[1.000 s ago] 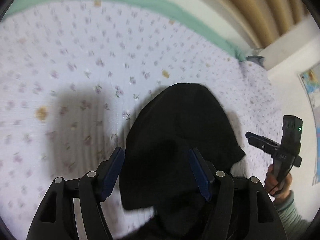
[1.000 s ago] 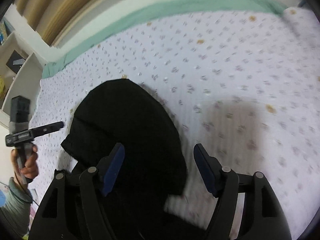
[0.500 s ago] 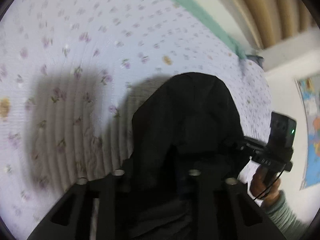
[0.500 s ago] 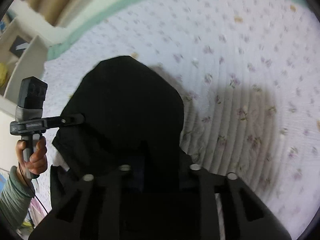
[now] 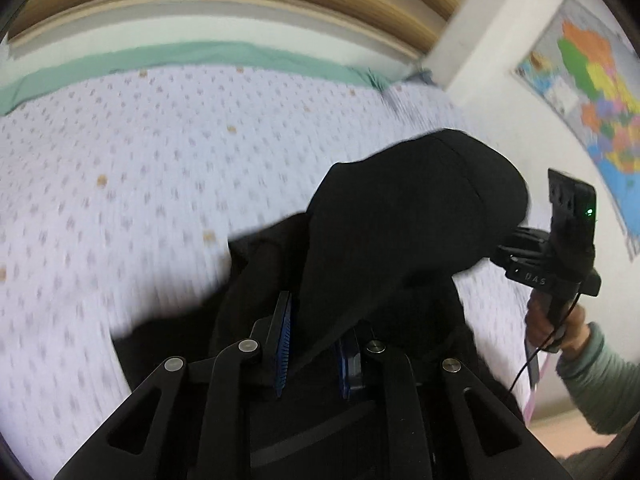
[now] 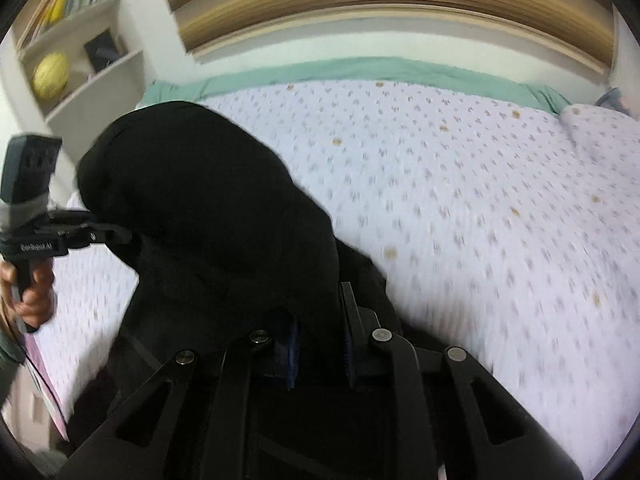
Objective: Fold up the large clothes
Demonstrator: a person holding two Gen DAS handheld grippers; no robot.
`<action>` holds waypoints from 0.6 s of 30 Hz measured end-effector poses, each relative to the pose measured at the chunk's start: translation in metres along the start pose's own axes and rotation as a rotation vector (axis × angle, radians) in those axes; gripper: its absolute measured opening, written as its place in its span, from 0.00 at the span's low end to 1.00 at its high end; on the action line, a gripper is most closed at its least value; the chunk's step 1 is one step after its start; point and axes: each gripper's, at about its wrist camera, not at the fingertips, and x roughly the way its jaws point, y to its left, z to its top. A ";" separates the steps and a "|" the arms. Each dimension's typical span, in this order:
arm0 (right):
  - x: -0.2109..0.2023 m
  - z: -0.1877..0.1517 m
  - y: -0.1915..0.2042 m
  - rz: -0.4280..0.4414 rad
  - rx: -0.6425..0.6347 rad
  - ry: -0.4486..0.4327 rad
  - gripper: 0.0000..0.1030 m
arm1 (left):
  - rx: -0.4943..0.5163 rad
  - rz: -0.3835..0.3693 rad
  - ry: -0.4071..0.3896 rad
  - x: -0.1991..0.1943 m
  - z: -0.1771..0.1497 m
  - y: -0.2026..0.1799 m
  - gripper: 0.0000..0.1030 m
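Both tongs, left (image 5: 312,344) and right (image 6: 320,344), pinch the black garment (image 5: 400,232), the left closing tighter; thin bites may slip, dropping it onto the bed (image 5: 120,184).

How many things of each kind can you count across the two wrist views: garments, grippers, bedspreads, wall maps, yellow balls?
Black garment: 1
Grippers: 2, left gripper, right gripper
Floral bedspread: 1
Wall map: 1
Yellow ball: 1
Total: 6

A bedroom: floral bedspread (image 5: 160,160); wall map (image 5: 592,92); bookshelf (image 6: 80,60).
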 end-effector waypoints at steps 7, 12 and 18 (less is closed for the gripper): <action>-0.018 -0.097 0.027 -0.016 0.028 0.131 0.21 | -0.020 0.022 0.136 -0.002 -0.108 -0.027 0.19; -0.016 -0.139 0.029 -0.013 0.070 0.255 0.23 | -0.058 0.096 0.218 0.003 -0.158 -0.027 0.19; -0.064 -0.134 0.033 -0.034 0.070 0.218 0.31 | -0.081 0.115 0.097 -0.061 -0.140 -0.021 0.19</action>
